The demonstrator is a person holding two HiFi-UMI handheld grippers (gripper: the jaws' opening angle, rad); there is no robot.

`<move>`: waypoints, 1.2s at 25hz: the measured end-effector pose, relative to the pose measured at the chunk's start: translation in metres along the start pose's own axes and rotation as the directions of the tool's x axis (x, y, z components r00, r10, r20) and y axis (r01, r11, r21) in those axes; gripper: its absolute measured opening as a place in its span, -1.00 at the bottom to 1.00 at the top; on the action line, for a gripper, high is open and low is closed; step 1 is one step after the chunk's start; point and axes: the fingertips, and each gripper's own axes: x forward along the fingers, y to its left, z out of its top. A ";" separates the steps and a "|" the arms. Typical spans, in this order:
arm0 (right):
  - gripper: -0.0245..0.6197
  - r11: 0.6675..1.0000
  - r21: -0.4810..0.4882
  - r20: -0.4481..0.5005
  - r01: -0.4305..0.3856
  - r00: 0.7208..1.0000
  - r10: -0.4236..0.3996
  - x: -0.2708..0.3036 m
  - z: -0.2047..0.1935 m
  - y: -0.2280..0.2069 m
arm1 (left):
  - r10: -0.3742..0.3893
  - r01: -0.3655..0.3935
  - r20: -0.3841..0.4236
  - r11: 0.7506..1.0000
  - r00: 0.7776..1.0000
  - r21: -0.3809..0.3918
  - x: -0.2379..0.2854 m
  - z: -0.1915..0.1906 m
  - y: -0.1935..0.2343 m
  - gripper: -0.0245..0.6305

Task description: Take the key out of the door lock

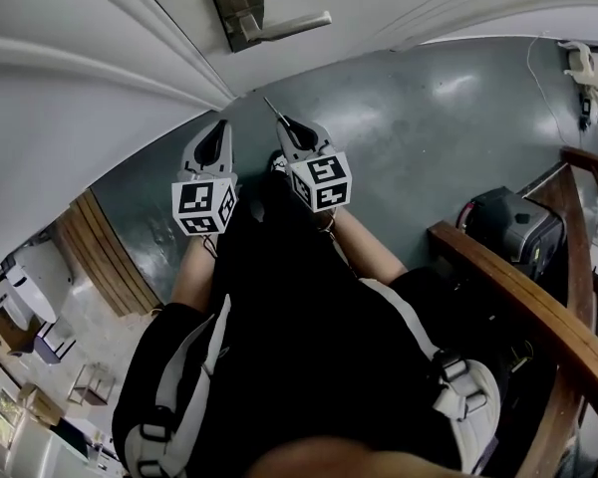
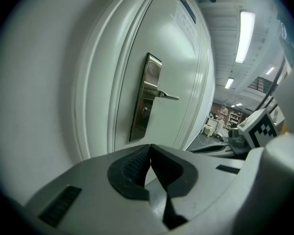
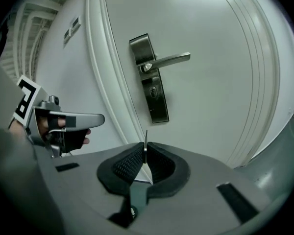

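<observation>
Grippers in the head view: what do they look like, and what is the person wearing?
The left gripper and the right gripper both have light grey bodies that taper toward the jaws, lined with black ribbed pads. Each carries a white cube printed with black square markers. No cables show. The person wears black clothing with pale grey straps.

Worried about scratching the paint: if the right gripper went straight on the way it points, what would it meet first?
Probably the white door, just below the silver metal lock plate, with the thin metal key pinched in the right gripper's jaws touching first. Depth is unclear.
</observation>
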 end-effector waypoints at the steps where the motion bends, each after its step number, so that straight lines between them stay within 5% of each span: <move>1: -0.83 1.000 -0.011 0.001 0.013 1.000 -0.013 -0.001 -0.001 0.003 | -0.008 0.008 -0.004 1.000 1.000 0.001 -0.003 -0.001 0.003 -0.85; 9: -0.82 0.988 -0.006 0.070 0.154 0.986 -0.153 -0.017 0.009 0.024 | -0.095 0.093 0.031 0.994 0.995 0.059 -0.026 0.018 0.018 -0.85; 16: -0.82 0.962 -0.063 0.217 0.267 0.944 -0.248 -0.039 0.061 0.045 | -0.162 0.149 0.115 0.982 0.980 0.113 -0.038 0.058 0.019 -0.85; 30: -0.82 0.929 -0.127 0.453 0.348 0.853 -0.257 -0.084 0.169 0.062 | -0.234 0.186 0.312 0.966 0.921 0.177 -0.065 0.152 -0.002 -0.85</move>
